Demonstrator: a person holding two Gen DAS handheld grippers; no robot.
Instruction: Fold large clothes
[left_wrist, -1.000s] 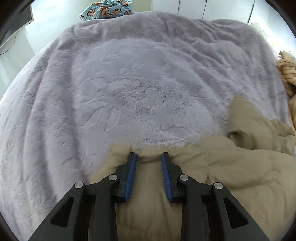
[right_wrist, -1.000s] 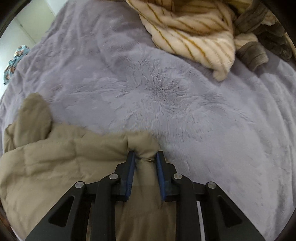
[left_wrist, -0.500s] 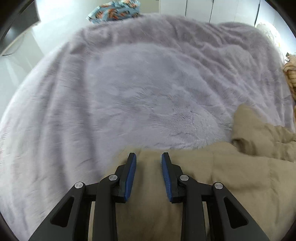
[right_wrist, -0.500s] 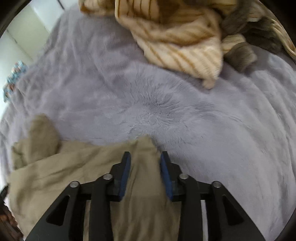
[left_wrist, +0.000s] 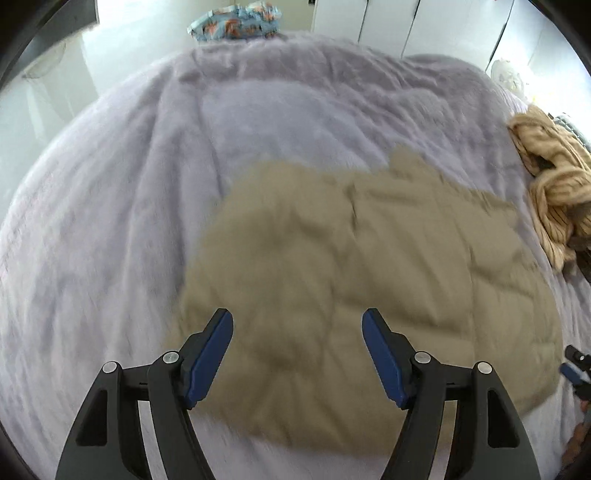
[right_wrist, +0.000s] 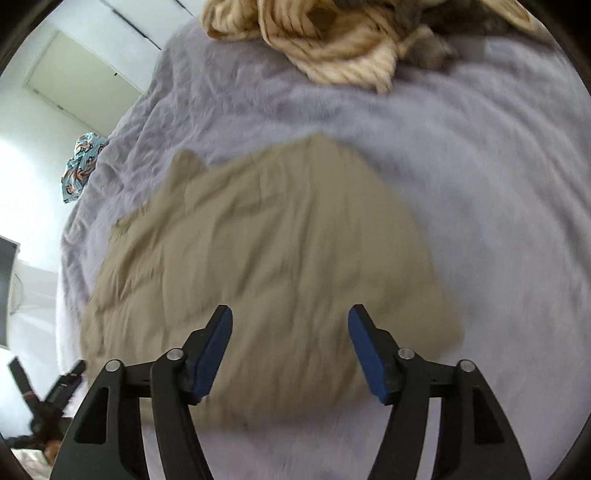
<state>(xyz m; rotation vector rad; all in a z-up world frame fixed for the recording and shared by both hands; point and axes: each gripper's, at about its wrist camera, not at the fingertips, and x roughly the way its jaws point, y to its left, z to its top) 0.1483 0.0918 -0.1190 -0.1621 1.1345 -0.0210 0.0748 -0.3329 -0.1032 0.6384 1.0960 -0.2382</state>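
A khaki quilted garment (left_wrist: 351, 266) lies folded flat on the lilac fleece bed cover (left_wrist: 129, 221); it also shows in the right wrist view (right_wrist: 266, 251). My left gripper (left_wrist: 297, 332) is open and empty, raised above the garment's near left part. My right gripper (right_wrist: 290, 326) is open and empty, raised above the garment's near right part. The right gripper's tip shows at the right edge of the left wrist view (left_wrist: 576, 369), and the left gripper shows at the lower left of the right wrist view (right_wrist: 55, 387). Both views are motion-blurred.
A pile of cream striped and grey-brown clothes (right_wrist: 332, 40) lies at the bed's far right, also in the left wrist view (left_wrist: 554, 184). A blue patterned cloth (left_wrist: 236, 22) sits at the far edge of the bed. White cupboard doors (left_wrist: 424, 22) stand behind.
Both grippers let go of the khaki garment, opened wide and pulled back and up. The garment now lies flat on the bed, seen whole.
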